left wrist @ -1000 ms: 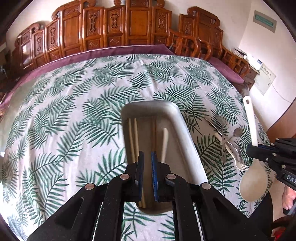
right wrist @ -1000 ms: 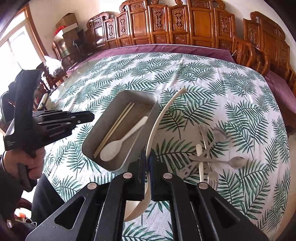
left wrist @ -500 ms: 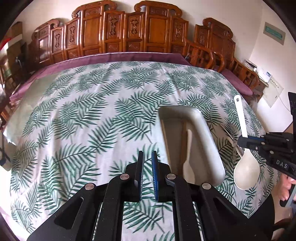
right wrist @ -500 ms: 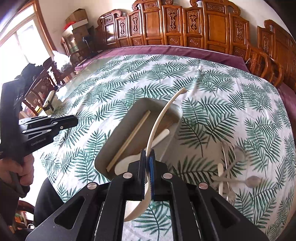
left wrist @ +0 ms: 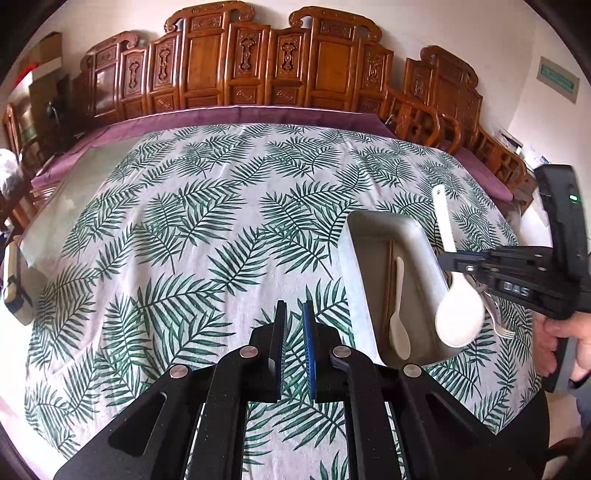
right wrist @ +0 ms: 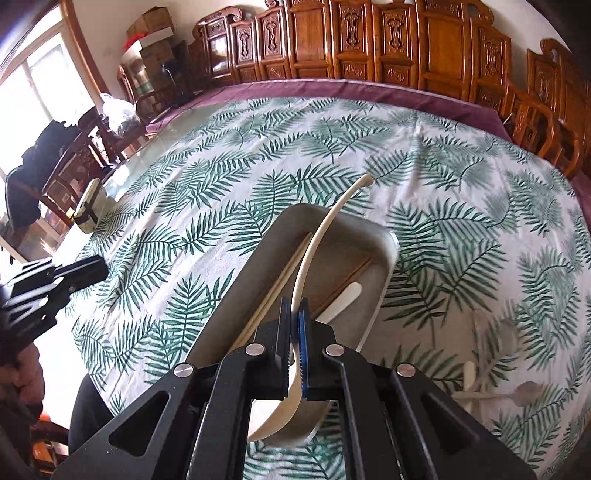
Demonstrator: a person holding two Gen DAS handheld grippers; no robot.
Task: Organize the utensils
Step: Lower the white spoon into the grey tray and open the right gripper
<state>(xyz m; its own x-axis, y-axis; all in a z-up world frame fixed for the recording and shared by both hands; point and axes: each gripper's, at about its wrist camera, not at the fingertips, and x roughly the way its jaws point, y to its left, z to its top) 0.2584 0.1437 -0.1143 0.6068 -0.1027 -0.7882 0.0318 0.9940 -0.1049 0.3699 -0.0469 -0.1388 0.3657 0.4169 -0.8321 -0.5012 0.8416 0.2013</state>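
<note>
One ladle (right wrist: pixel 314 254), one tray (right wrist: pixel 373 236), one small spoon (left wrist: pixel 399 328)

A row of carved wooden chairs (left wrist: pixel 255 70) stands against a pale wall (left wrist: pixel 517 48). Before them is the surface with a leaf-print cloth (left wrist: pixel 207 221) over a purple cloth (right wrist: pixel 332 88). Daylight enters by a window (right wrist: pixel 40 77) at the left, and cardboard boxes (right wrist: pixel 151 26) stand near it.

Only "DAS" is legible, in raised letters on the black right tool (left wrist: pixel 445 258) as seen from the left wrist view. A green-and-white rectangular wall sign (left wrist: pixel 557 79) is visible, but its text is too small to be read.
</note>
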